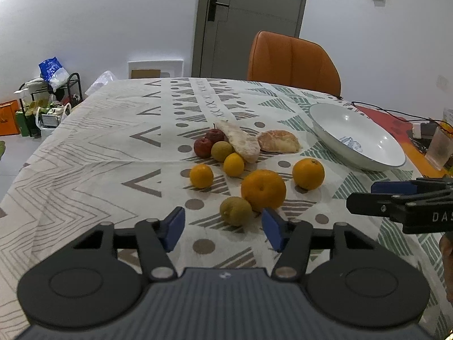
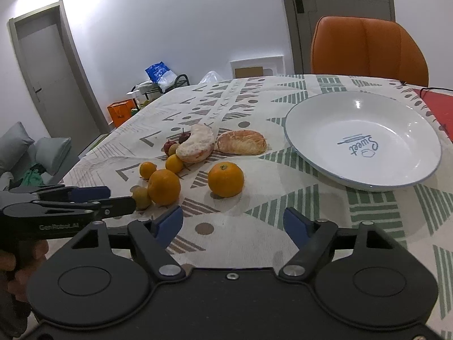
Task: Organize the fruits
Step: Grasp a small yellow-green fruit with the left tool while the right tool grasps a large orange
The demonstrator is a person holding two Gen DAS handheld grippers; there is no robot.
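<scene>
Fruit lies loose on the patterned tablecloth (image 1: 85, 155): two large oranges (image 1: 263, 189) (image 1: 308, 173), two small oranges (image 1: 201, 175), a green-brown fruit (image 1: 235, 211), another (image 1: 222, 150), two small red apples (image 1: 203, 147), and two peeled pomelo pieces (image 1: 240, 141) (image 1: 279, 141). An empty white bowl (image 1: 376, 153) (image 2: 311, 153) stands to the right. My left gripper (image 1: 223, 228) is open, just short of the near green-brown fruit. My right gripper (image 2: 233, 226) is open and empty, short of an orange (image 2: 226, 179) and left of the bowl.
An orange chair (image 1: 293, 59) stands at the table's far edge. Cables and a clear cup (image 1: 440, 147) lie at the right end on a red mat. A cluttered rack (image 1: 53, 96) and doors are beyond the table.
</scene>
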